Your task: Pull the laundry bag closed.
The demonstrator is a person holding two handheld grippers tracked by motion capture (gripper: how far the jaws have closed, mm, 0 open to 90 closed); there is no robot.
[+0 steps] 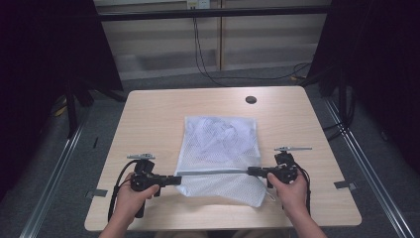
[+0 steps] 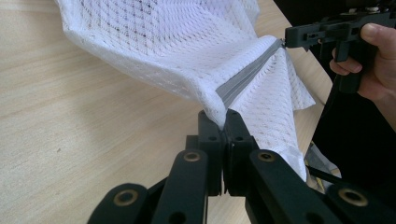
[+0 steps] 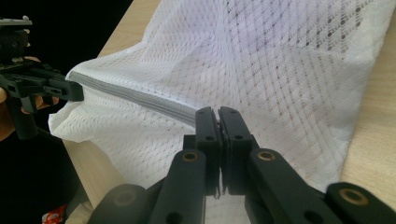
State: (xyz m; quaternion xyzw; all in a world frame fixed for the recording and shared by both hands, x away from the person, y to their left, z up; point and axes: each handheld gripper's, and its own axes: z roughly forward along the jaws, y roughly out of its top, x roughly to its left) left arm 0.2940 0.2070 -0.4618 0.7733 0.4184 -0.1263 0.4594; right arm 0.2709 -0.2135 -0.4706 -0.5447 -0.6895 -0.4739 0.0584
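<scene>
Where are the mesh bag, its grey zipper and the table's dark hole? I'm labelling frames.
mesh bag [image 1: 218, 136]: high view, upper netting.
grey zipper [image 1: 213, 172]: high view, mid-strip.
dark hole [image 1: 251, 99]: high view, its centre.

The mesh bag [image 2: 177, 51] runs past the frame's top — its contents stay unclear.

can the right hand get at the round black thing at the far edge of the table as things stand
Probably not right away: the right gripper is shut on the mesh bag zipper, stretched against the left gripper. The round black thing lies beyond, with bare table around it.
</scene>
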